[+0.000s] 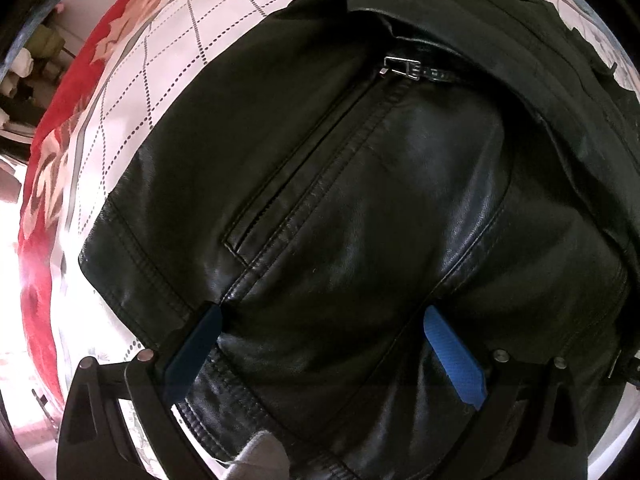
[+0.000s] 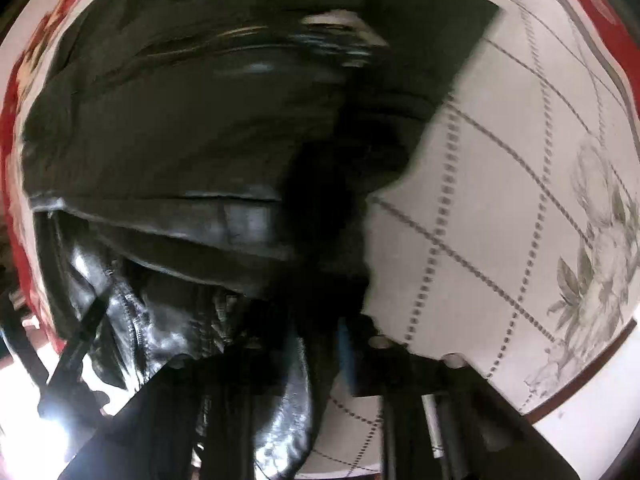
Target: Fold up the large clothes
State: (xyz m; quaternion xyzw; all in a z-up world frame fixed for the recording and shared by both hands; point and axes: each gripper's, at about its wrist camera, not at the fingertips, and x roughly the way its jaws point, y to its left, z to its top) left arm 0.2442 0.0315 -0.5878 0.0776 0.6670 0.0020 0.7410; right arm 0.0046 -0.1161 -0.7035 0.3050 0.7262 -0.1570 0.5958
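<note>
A black leather jacket (image 1: 360, 200) lies on a white quilted bedspread (image 1: 160, 60), its zipper pull (image 1: 404, 66) near the top of the left wrist view. My left gripper (image 1: 324, 328) is open, its blue pads (image 1: 452, 352) spread over the jacket's hem, close above the leather. In the right wrist view the jacket (image 2: 180, 128) is blurred and bunched. My right gripper (image 2: 320, 352) is shut on a fold of the jacket, with one blue pad (image 2: 346, 356) partly showing.
The bedspread (image 2: 500, 200) has a dotted grid and grey flower print with a red border (image 1: 36, 240). Cluttered items (image 1: 24, 64) sit beyond the bed's edge at the upper left.
</note>
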